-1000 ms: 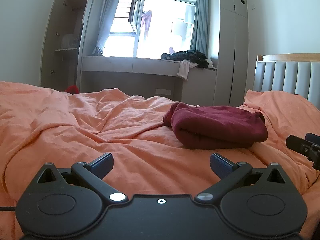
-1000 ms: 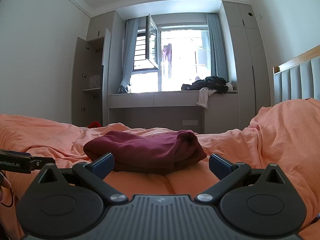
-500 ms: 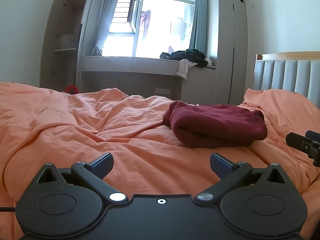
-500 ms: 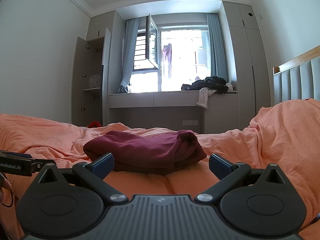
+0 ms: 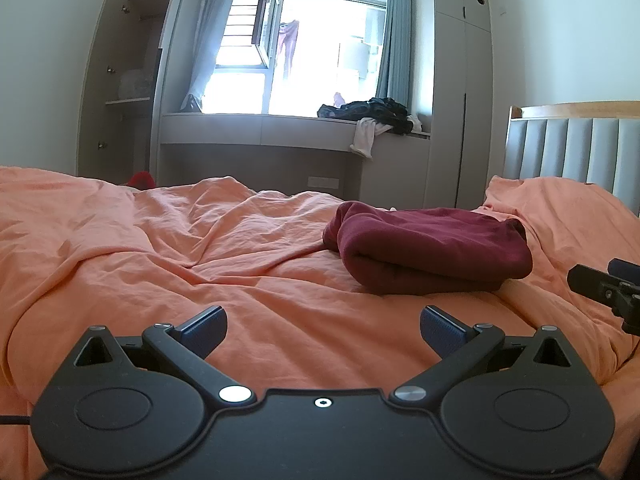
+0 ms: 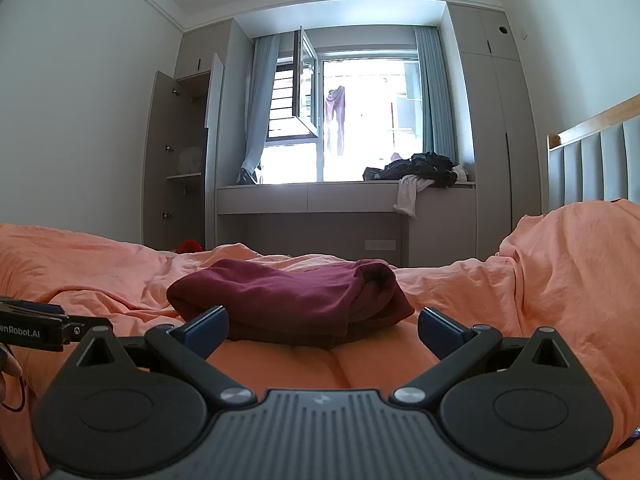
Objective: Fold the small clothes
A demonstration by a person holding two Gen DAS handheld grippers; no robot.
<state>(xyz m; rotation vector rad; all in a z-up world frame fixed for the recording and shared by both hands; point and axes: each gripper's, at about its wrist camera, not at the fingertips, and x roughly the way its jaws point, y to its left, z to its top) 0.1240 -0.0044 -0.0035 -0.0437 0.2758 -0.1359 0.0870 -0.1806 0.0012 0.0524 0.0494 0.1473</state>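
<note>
- dark maroon folded cloth garment sits on the wrinkled orange bedsheet, toward the grey padded headboard side, nothing touching it
- left gripper: jaws spread wide, nothing btwn them, low over bare sheet w/ the garment ahead and off to its right
- right gripper: jaws also spread wide, empty, garment right in front, just past the blue fingertips
- pile of dark clothes on the window ledge in the bg
</note>
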